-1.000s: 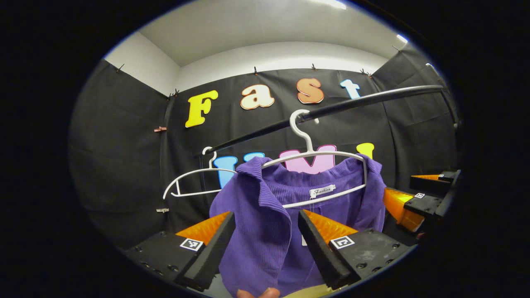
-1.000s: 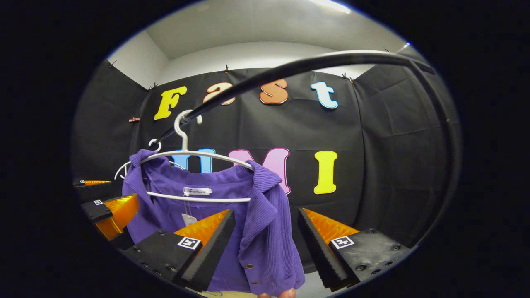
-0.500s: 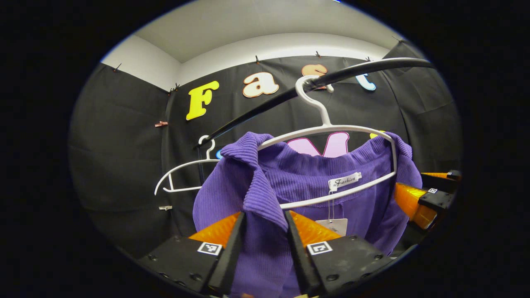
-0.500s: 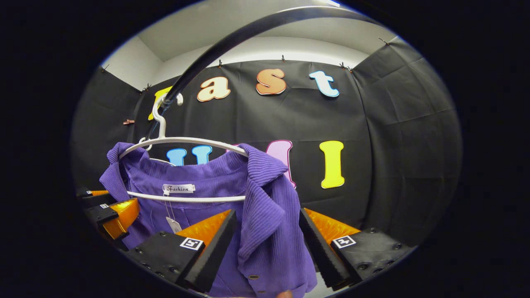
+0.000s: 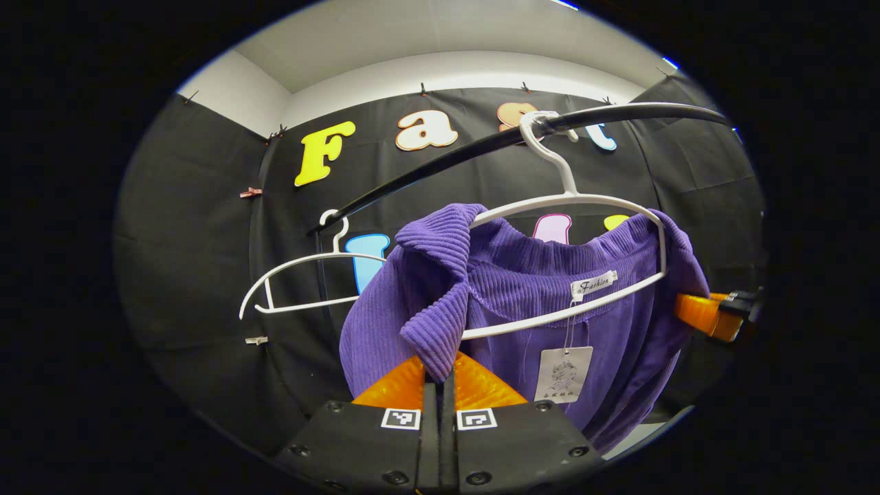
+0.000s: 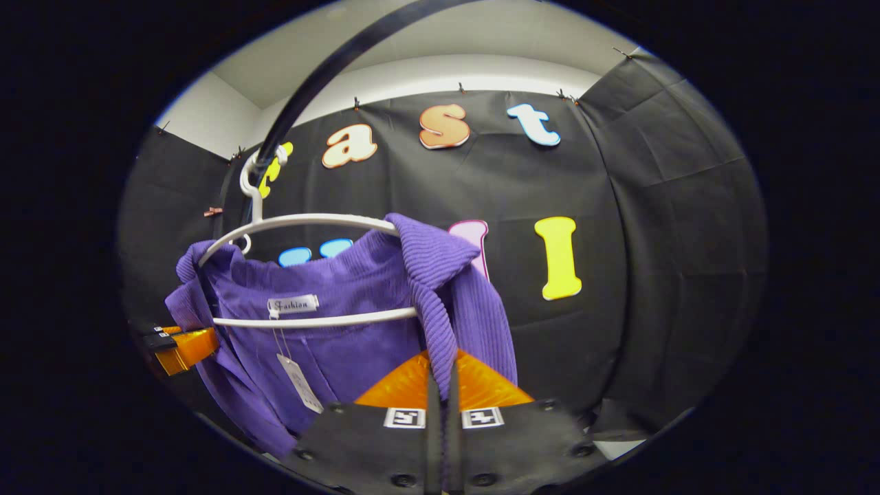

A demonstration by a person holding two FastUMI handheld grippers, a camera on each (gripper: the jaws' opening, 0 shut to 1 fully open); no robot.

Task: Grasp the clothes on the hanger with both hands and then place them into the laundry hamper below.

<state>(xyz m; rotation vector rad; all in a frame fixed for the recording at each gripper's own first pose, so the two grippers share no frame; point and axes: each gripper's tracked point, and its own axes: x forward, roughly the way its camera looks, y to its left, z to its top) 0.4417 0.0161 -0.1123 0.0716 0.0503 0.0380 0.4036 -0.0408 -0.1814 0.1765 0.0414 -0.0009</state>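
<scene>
Purple ribbed shirt (image 5: 522, 289) on a white hanger (image 5: 591, 206): left gripper (image 5: 440, 375) clamps one collar flap, right gripper (image 6: 441, 371) clamps the other. Behind, the hanger hooks a black rail (image 5: 447, 155), beside an empty hanger (image 5: 302, 282).

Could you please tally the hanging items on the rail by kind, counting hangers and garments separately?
White plastic hangers: 2 (one bare, one carrying the garment)
Purple ribbed collared garment: 1
Total: 3
</scene>
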